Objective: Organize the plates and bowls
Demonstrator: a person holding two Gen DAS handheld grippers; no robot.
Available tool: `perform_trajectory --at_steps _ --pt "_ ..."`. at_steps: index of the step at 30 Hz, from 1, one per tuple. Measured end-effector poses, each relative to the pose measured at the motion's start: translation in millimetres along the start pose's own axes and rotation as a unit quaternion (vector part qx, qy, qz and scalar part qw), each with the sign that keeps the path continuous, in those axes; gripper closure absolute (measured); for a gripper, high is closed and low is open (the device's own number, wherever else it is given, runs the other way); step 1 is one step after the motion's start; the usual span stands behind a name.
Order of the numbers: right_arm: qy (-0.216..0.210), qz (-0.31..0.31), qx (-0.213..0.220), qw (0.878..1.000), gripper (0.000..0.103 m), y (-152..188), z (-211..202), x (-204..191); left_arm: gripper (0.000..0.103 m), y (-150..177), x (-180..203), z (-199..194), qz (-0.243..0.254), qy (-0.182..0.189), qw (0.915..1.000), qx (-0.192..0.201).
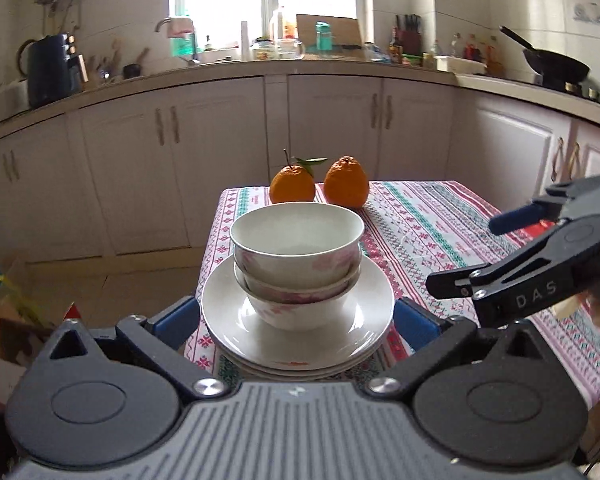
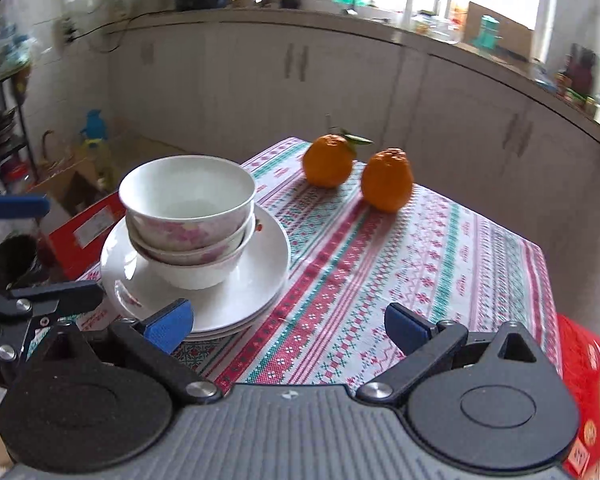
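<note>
Stack of plates (image 1: 296,336) as landmark, on the near left part of the patterned tablecloth (image 1: 440,232): I see three nested bowls (image 1: 296,248) standing upright on its top plate, and two oranges (image 1: 320,186) side by side well behind it at the cloth's far edge. My left gripper (image 1: 296,320) sits just in front of the stack with its jaws spread wide, one blue pad (image 1: 176,320) on each side of the plates and touching nothing; my right gripper (image 2: 288,322) is to the right of the stack, jaws equally wide and empty over bare cloth
</note>
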State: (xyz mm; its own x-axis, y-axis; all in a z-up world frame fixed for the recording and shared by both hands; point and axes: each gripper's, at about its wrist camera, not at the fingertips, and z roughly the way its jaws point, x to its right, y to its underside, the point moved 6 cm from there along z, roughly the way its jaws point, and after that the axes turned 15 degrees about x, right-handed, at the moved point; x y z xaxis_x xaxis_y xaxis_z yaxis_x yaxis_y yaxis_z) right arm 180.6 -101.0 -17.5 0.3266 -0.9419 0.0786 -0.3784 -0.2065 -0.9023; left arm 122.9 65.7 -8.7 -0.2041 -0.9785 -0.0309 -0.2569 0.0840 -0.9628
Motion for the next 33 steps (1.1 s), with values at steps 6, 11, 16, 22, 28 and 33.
perform_trajectory --at_steps 6,11,16,22,28,33 --pt "0.067 0.049 0.041 0.996 0.000 1 -52 8 0.001 -7 10 -25 -0.004 -0.108 0.9941 -0.014" --pt "0.079 0.053 0.052 0.994 0.000 5 -73 8 0.001 -10 17 -49 -0.024 -0.115 0.9931 0.001" --pt "0.080 0.049 0.060 0.994 0.000 8 -85 3 0.001 -9 22 -57 -0.023 -0.131 0.9911 0.005" --pt "0.089 0.045 0.060 0.993 0.000 12 -88 0 0.001 -9 24 -60 -0.017 -0.141 0.9898 0.005" --pt "0.091 0.046 0.061 0.993 0.000 13 -90 -1 0.001 -9 25 -60 -0.021 -0.142 0.9896 0.006" --pt "0.093 0.046 0.062 0.993 0.000 12 -91 -1 0.001 -10 25 -61 -0.022 -0.144 0.9892 0.008"
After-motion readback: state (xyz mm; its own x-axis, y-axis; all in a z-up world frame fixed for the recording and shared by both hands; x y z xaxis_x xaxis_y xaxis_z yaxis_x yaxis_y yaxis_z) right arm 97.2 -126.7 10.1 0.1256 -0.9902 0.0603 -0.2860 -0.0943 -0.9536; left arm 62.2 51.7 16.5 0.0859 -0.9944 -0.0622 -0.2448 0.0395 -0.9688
